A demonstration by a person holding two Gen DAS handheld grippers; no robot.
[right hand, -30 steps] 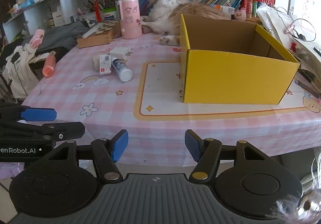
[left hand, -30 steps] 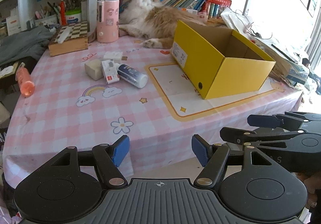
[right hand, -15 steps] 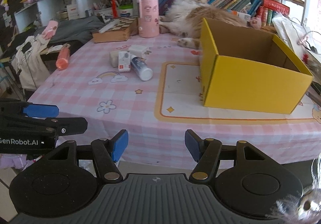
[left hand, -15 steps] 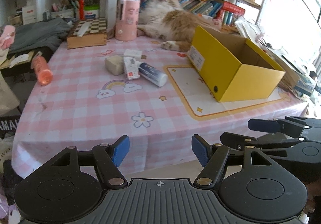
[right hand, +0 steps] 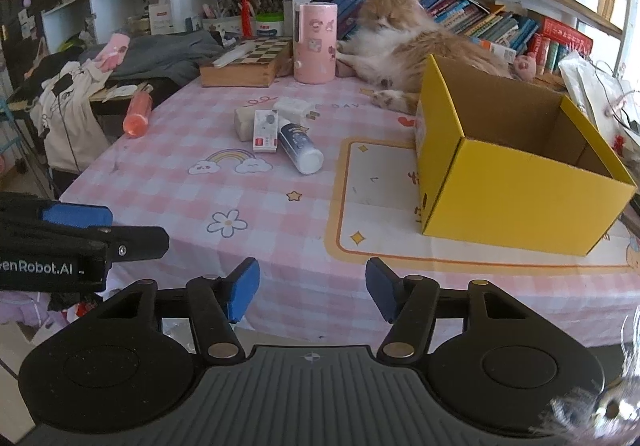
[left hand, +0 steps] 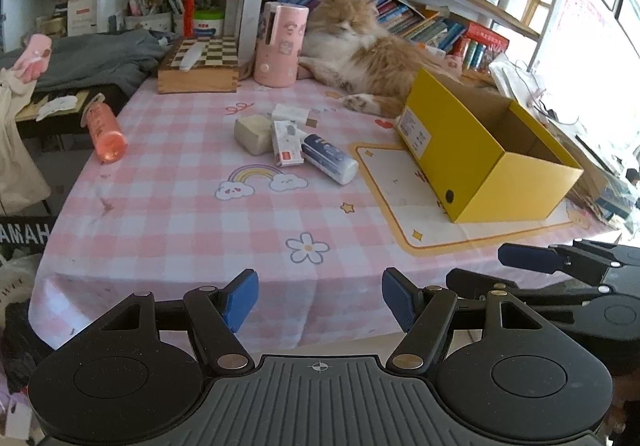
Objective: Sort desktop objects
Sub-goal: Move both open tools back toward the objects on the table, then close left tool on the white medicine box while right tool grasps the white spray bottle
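Observation:
A cluster lies mid-table: a beige block, a small white box with a red label, a white charger plug and a blue-and-white tube on its side. An open yellow box stands to their right with nothing visible inside. My left gripper hangs open before the table's front edge, nothing between its pads. My right gripper is beside it, jaws closing a little on nothing. The right wrist view shows the tube and the yellow box.
An orange bottle lies at the table's left edge. A pink cylinder, a chessboard box and a lying cat line the back. Cluttered shelves stand behind, and clothes are piled to the left.
Both views have rolled toward level and shifted sideways, so the table sits more squarely ahead. The cat has turned its face toward me. Nothing on the table has moved.

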